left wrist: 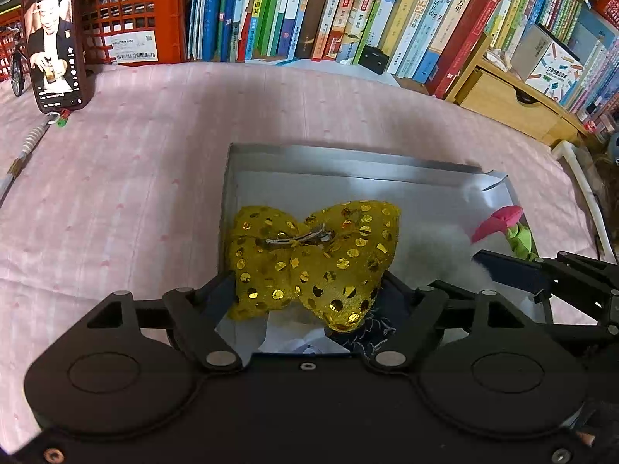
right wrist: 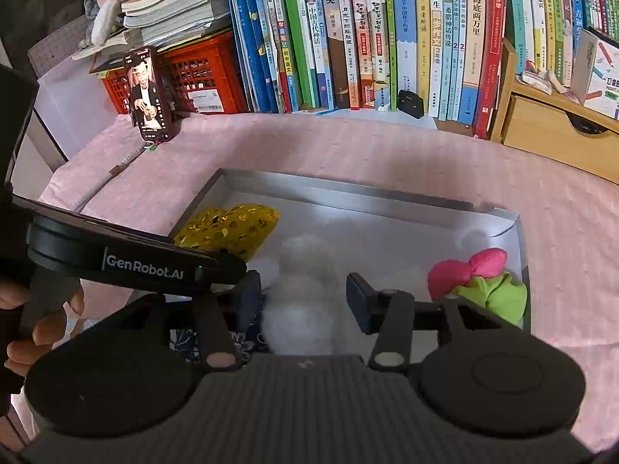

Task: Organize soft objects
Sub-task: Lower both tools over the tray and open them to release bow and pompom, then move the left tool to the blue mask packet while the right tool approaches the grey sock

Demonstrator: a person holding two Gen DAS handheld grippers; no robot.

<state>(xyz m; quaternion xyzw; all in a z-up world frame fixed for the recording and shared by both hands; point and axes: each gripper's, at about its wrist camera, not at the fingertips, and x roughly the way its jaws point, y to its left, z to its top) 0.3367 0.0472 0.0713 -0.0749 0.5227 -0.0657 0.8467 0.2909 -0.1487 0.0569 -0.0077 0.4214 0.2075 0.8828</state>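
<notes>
Left wrist view: the left gripper point(left wrist: 307, 294) is seen with its jaws spread to either side of a yellow sequinned bow point(left wrist: 313, 257), which lies at the near left of a shallow grey box point(left wrist: 348, 158) set on a pink cloth point(left wrist: 135, 178); whether the pads touch the bow cannot be told. A dark embroidered fabric point(left wrist: 367, 334) is seen under the bow's near edge. From the right wrist, the right gripper point(right wrist: 303, 297) is shown with jaws apart around a white fluffy toy point(right wrist: 301, 301) in the middle of the box, the pads not pressed on it. A pink and green plush flower point(right wrist: 479, 282) is lodged in the box's right corner. A phone point(right wrist: 149, 94) is propped against a red crate point(right wrist: 201, 77) by the books point(right wrist: 387, 38).
</notes>
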